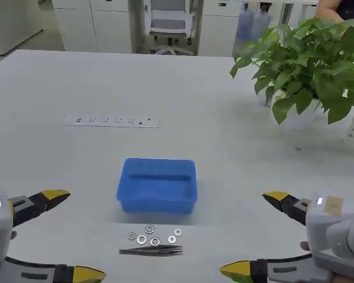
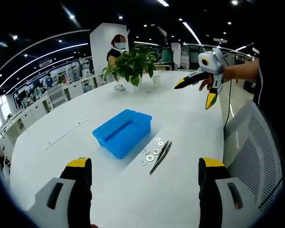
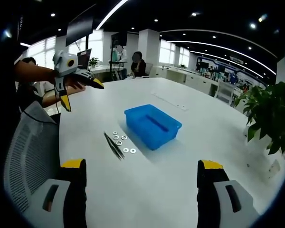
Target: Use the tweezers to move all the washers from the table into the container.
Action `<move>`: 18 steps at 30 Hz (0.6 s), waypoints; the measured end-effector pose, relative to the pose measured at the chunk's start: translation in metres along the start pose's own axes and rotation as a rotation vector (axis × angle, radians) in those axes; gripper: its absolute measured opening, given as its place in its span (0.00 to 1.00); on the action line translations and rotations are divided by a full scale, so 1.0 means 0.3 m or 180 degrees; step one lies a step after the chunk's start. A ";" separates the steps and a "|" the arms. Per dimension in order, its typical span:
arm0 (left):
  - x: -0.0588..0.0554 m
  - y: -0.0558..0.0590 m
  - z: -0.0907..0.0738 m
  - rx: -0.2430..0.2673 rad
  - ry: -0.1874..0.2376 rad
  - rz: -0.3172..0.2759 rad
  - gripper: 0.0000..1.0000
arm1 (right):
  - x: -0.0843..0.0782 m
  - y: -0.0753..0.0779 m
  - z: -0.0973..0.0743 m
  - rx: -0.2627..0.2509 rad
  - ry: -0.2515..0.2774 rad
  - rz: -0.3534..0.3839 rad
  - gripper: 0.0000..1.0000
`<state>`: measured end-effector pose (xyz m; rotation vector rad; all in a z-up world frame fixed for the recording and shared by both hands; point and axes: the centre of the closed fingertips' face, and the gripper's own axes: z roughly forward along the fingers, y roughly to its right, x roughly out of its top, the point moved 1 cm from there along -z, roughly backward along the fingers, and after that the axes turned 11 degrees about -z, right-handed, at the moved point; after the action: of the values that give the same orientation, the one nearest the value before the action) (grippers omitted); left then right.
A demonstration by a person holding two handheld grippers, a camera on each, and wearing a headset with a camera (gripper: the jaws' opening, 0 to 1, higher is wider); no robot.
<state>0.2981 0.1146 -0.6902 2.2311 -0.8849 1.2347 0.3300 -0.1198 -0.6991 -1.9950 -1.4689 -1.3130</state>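
Broad white table (image 1: pixel 224 88), with open room all round the work. The left gripper (image 1: pixel 71 234) and right gripper (image 1: pixel 248 233) both gape wide, empty. The washers (image 1: pixel 154 236) and tweezers (image 1: pixel 151 250) lie between them, and the blue container (image 1: pixel 157 184) sits just beyond.

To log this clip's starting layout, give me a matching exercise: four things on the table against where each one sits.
Things:
1. tweezers
2. washers
3. container
4. potted plant

Places:
A. middle of the table, beyond the washers
B. lying flat, nearest the person
C. far right side
D. loose cluster between the tweezers and the container

Pairs: 1-B, 2-D, 3-A, 4-C
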 end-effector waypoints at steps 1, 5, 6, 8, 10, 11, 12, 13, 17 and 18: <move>0.000 0.000 0.000 0.0000 -0.0001 0.0000 0.99 | 0.000 0.000 0.000 0.0001 0.0000 0.0000 0.98; -0.001 0.002 0.001 -0.0004 -0.0010 0.0007 0.99 | -0.001 0.001 0.000 -0.0001 -0.0006 -0.0007 0.98; -0.001 0.002 0.001 -0.0004 -0.0010 0.0007 0.99 | 0.000 0.001 0.000 -0.0001 -0.0006 -0.0009 0.98; -0.001 0.002 0.000 -0.0006 -0.0013 0.0011 0.99 | 0.000 0.002 -0.001 -0.0004 -0.0002 -0.0008 0.98; 0.000 0.002 -0.001 -0.0005 -0.0013 0.0019 0.99 | 0.000 0.002 -0.001 -0.0005 -0.0005 -0.0009 0.98; 0.000 0.002 -0.001 -0.0005 -0.0013 0.0018 0.99 | 0.001 0.001 -0.001 -0.0004 -0.0002 -0.0009 0.98; 0.000 0.002 -0.001 -0.0008 -0.0013 0.0017 0.99 | 0.000 0.002 -0.002 -0.0006 -0.0003 -0.0008 0.98; 0.001 0.002 -0.001 -0.0007 -0.0014 0.0022 0.99 | 0.000 0.002 -0.002 -0.0007 -0.0003 -0.0008 0.98; 0.001 0.003 -0.002 -0.0009 -0.0012 0.0022 0.99 | 0.000 0.000 -0.003 -0.0006 -0.0007 -0.0008 0.98; 0.000 0.004 -0.002 -0.0011 -0.0015 0.0019 0.99 | 0.000 0.000 -0.003 -0.0007 -0.0006 -0.0010 0.98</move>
<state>0.2970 0.1143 -0.6896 2.2310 -0.8956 1.2303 0.3297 -0.1205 -0.6988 -1.9967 -1.4725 -1.3148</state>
